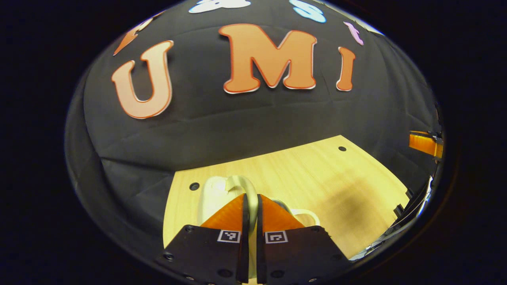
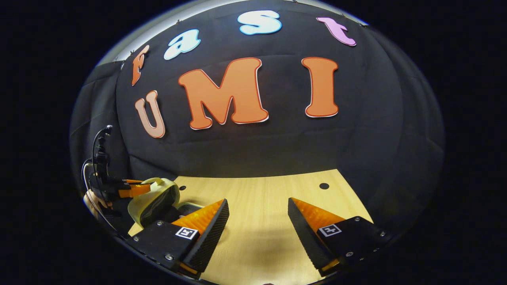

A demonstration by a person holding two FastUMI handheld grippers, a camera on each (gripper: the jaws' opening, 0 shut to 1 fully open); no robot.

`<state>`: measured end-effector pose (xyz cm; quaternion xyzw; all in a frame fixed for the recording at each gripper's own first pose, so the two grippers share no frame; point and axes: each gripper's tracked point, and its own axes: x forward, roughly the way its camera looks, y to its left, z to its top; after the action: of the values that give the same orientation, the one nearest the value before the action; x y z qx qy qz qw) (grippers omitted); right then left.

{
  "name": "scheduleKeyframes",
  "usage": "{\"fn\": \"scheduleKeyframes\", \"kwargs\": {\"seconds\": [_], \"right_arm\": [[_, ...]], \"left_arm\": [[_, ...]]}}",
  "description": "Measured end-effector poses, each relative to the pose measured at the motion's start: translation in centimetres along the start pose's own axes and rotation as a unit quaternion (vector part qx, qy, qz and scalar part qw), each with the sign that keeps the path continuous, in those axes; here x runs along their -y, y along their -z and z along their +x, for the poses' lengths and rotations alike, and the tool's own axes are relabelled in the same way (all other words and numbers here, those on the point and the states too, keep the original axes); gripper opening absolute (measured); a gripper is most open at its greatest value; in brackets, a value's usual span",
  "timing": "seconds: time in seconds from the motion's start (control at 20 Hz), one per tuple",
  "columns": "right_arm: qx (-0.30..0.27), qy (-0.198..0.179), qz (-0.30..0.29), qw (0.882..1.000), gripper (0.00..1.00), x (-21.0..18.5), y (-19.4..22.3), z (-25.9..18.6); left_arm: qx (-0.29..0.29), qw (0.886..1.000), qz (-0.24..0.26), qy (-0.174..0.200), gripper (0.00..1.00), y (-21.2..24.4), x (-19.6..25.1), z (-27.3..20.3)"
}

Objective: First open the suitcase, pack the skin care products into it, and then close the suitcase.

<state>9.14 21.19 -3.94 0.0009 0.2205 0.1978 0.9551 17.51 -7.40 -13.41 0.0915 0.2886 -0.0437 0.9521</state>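
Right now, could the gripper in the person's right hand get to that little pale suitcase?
Probably yes. The right gripper is open, and bare table lies between it and the suitcase off to its left. The left gripper seems to pinch it up top, so the right should come in lower.

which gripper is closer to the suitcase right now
Left. The left gripper is right at the pale suitcase, its fingers closed at the raised lid's edge. The right gripper hangs open over the bare table, off to the side.
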Motion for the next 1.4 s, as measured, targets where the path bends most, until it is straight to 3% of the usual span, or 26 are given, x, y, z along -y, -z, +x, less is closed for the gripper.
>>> {"fn": "scheduleKeyframes", "kwargs": {"seconds": [0.25,0.55,1.0,1.15,1.25,1.4], "right_arm": [[0.0,0.011,-0.027,1.0,0.95,4.1,1.0,-0.5],[-0.014,0.019,-0.024,0.999,0.95,7.4,3.6,0.2],[-0.032,0.013,-0.011,0.999,0.95,9.3,7.3,0.7],[-0.037,0.006,-0.01,0.999,0.95,9.1,8.3,1.1],[-0.038,0.008,-0.015,0.999,0.95,9.2,8.9,1.4],[-0.044,0.028,-0.016,0.999,0.95,9.7,9.9,2.1]], "left_arm": [[-0.037,0.999,0.038,0.012,0.1,3.1,8.1,4.4],[-0.108,0.992,0.062,0.022,0.08,11.0,16.3,10.3],[-0.113,0.991,0.066,-0.003,0.07,13.9,17.9,12.5],[-0.12,0.991,0.056,-0.008,0.18,13.8,17.9,12.2],[-0.12,0.992,0.022,0.002,0.31,13.6,18.9,12.1],[-0.076,0.997,-0.001,-0.003,0.83,10.9,19.4,10.9]]}}
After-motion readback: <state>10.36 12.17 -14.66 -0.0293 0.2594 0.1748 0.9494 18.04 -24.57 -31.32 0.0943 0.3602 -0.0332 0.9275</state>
